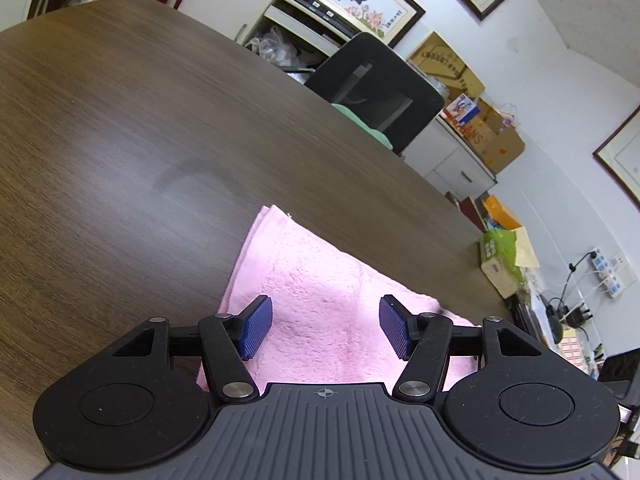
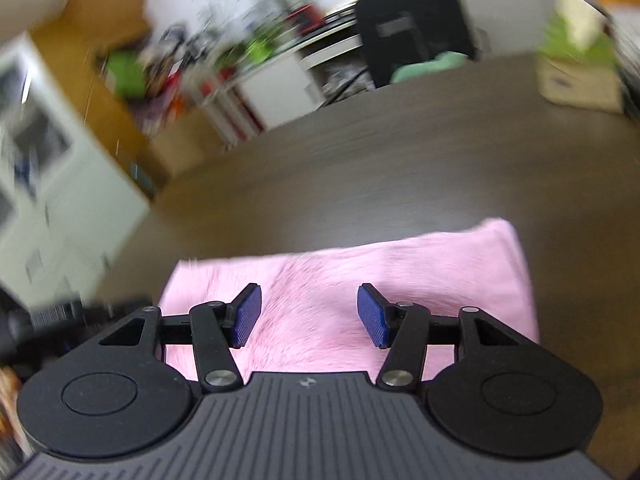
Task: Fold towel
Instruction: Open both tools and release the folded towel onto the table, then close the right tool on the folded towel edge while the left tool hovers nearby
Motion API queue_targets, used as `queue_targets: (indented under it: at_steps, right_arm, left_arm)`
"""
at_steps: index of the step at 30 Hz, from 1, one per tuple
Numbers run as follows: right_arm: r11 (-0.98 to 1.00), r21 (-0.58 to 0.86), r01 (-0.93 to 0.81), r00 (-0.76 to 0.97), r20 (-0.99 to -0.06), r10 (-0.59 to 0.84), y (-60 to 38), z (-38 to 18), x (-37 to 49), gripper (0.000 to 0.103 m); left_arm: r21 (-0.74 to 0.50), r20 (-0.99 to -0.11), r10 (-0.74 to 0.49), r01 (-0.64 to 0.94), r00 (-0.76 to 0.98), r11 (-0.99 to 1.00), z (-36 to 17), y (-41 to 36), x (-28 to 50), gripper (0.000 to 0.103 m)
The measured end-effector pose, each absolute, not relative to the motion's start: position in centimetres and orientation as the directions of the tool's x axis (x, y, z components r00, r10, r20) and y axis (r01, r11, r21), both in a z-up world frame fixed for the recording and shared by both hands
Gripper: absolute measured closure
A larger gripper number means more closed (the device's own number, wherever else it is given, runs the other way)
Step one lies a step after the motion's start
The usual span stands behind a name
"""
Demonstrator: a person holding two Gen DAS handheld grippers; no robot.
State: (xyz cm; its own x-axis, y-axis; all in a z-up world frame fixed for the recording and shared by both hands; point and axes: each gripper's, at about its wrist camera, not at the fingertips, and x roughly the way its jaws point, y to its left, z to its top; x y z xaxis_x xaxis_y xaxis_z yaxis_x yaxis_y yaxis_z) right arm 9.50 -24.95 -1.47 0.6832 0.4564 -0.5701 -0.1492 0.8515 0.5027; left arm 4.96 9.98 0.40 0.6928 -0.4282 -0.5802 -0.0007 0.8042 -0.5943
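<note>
Left gripper [image 1: 326,326]: jaws spread wide, the two blue ribbed pads [image 1: 256,326] facing one another across an empty gap. Nothing is held between them. The black linkage arms angle outward from the grey ribbed body at the bottom of the view. The tool is tilted down toward the desk, with its fingertips over the pink towel [image 1: 320,280] near the desk's right-hand edge; contact cannot be judged.

Right gripper [image 2: 310,314]: jaws likewise apart, the blue pads [image 2: 245,316] separated by a clear gap and gripping nothing. It points forward and down over the towel. This view is smeared by motion blur.
</note>
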Motion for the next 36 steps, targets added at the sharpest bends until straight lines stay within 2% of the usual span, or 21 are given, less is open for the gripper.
queue_targets:
  at_steps: [7, 10, 13, 18, 27, 30, 36]
  right_arm:
    - [0.914, 0.359, -0.191, 0.666, -0.637, 0.389, -22.1, -1.0, 11.2, 0.049]
    - [0.919, 0.334, -0.21, 0.688, -0.617, 0.382, -20.7, 1.0, 8.3, 0.047]
    - [0.902, 0.309, -0.301, 0.684, -0.59, 0.43, -18.9, 2.1, 6.9, 0.047]
    - [0.917, 0.216, -0.336, 0.627, -0.675, 0.389, -15.7, 1.4, 7.1, 0.047]
    - [0.878, 0.326, -0.35, 0.654, -0.586, 0.478, -15.9, 2.1, 6.7, 0.044]
    - [0.857, 0.32, -0.405, 0.65, -0.558, 0.515, -15.3, 2.8, 5.2, 0.041]
    - [0.813, 0.283, -0.509, 0.615, -0.541, 0.573, -13.1, 3.0, 2.9, 0.04]
  left_arm:
    - [-0.6, -0.583, -0.411, -0.031, 0.701, 0.799, 0.4, 10.7, 5.6, 0.041]
    - [-0.617, -0.568, -0.388, -0.063, 0.726, 0.785, 0.8, 11.9, 5.5, 0.04]
    - [-0.632, -0.546, -0.376, -0.073, 0.749, 0.771, 1.4, 12.8, 5.3, 0.036]
    - [-0.641, -0.525, -0.366, -0.073, 0.768, 0.764, 2.0, 13.4, 5.0, 0.033]
    - [-0.66, -0.522, -0.367, -0.091, 0.77, 0.746, 2.1, 14.0, 5.1, 0.028]
    - [-0.677, -0.506, -0.36, -0.102, 0.784, 0.729, 2.4, 14.9, 4.9, 0.025]
    - [-0.691, -0.499, -0.356, -0.116, 0.79, 0.713, 2.3, 15.6, 5.0, 0.024]
